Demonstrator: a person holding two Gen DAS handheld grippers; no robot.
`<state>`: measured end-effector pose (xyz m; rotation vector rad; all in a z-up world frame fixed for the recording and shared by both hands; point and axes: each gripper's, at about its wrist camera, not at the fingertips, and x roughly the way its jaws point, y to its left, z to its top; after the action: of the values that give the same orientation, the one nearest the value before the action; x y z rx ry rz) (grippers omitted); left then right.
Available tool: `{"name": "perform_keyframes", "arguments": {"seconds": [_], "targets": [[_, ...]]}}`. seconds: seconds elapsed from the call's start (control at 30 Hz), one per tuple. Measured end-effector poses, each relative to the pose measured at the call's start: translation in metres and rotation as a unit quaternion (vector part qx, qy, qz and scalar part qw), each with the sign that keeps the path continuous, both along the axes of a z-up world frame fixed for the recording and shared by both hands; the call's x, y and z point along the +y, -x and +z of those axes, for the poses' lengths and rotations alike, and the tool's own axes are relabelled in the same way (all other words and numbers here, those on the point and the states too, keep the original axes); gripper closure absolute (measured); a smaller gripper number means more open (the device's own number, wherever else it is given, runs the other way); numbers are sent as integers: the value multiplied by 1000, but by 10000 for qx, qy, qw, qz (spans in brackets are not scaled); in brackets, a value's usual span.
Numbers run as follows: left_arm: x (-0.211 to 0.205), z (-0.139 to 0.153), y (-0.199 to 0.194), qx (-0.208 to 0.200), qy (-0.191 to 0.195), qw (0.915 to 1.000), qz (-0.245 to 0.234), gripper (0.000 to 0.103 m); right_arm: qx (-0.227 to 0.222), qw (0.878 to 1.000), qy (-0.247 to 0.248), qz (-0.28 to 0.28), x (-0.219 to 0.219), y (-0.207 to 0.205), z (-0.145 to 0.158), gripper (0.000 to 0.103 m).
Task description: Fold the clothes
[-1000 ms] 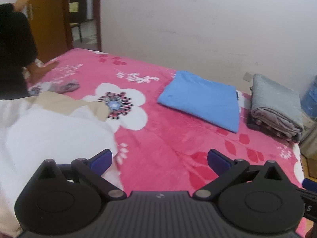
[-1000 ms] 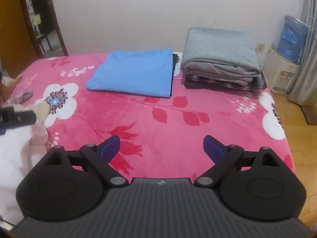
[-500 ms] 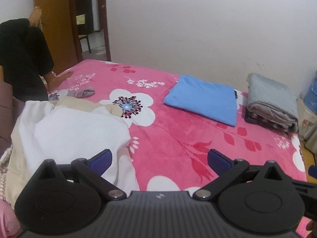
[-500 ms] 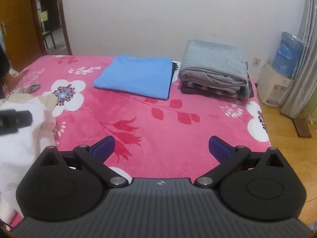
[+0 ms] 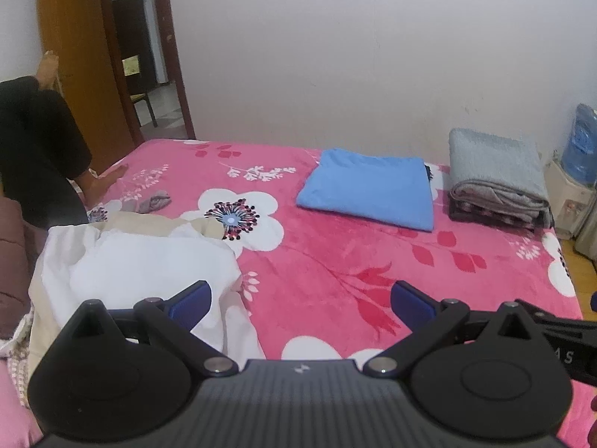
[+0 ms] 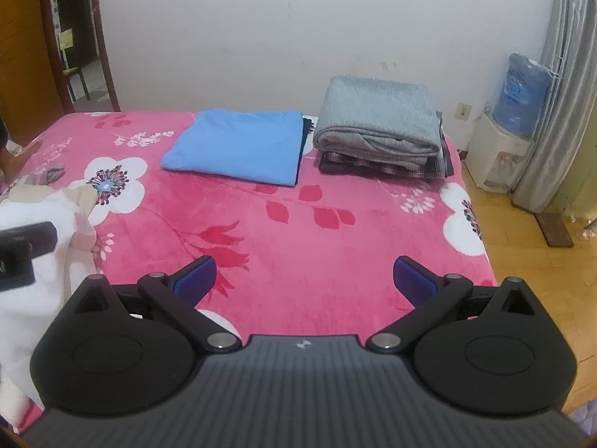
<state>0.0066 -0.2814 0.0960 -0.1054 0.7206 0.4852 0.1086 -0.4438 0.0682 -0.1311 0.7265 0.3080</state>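
Note:
A crumpled white and beige garment lies at the near left of the pink flowered bed. Toward the far wall rests a folded blue shirt. Right of it sits a folded grey garment on a dark plaid stack. My left gripper hangs open above the near bed edge, its left finger over the white garment, nothing between the fingers. Over bare blanket my right gripper stands wide open and holds nothing.
A person in black sits at the bed's far left with a hand on the blanket, beside a small grey cloth. An open doorway is at the back left. A water dispenser, curtain and wooden floor lie to the right.
Both grippers have drawn back from the bed and risen a little, so more of the bed and the white garment shows. The right gripper's fingers opened slightly wider.

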Motion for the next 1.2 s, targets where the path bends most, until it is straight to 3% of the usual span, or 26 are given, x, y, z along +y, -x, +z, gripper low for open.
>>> {"name": "perform_keyframes", "arguments": {"seconds": [0.27, 0.7, 1.2], "targets": [[11, -5, 2, 63, 208, 9996, 179, 0, -99, 9998, 165, 61, 6, 3, 1, 1], [9, -8, 5, 93, 146, 9998, -25, 0, -145, 9988, 362, 307, 24, 11, 1, 1], [18, -16, 10, 232, 480, 9986, -73, 0, 120, 9985, 487, 204, 35, 13, -1, 1]]}}
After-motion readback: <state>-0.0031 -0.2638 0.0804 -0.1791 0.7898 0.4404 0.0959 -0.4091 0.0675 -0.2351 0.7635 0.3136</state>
